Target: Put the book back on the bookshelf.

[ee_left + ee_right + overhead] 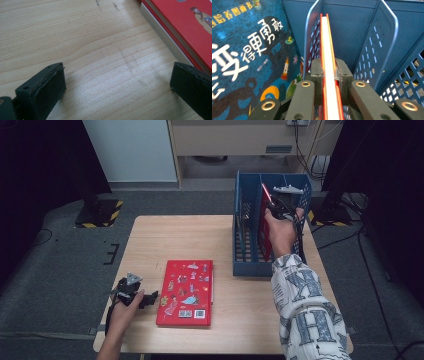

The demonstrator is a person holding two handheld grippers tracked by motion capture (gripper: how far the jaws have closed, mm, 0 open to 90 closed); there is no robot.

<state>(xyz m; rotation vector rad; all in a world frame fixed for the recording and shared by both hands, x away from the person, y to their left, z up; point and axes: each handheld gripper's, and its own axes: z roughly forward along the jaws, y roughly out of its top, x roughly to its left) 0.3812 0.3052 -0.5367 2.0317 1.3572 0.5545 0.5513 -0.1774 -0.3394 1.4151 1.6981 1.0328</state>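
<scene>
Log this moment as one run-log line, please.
right claw: shut on upright red book in blue rack | left claw: open, beside flat red book

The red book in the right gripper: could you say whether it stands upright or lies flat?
Upright: the red book stands on edge, pinched by the right gripper.

One camera looks down from above the table [150, 240]; two ride close behind each claw.
</scene>
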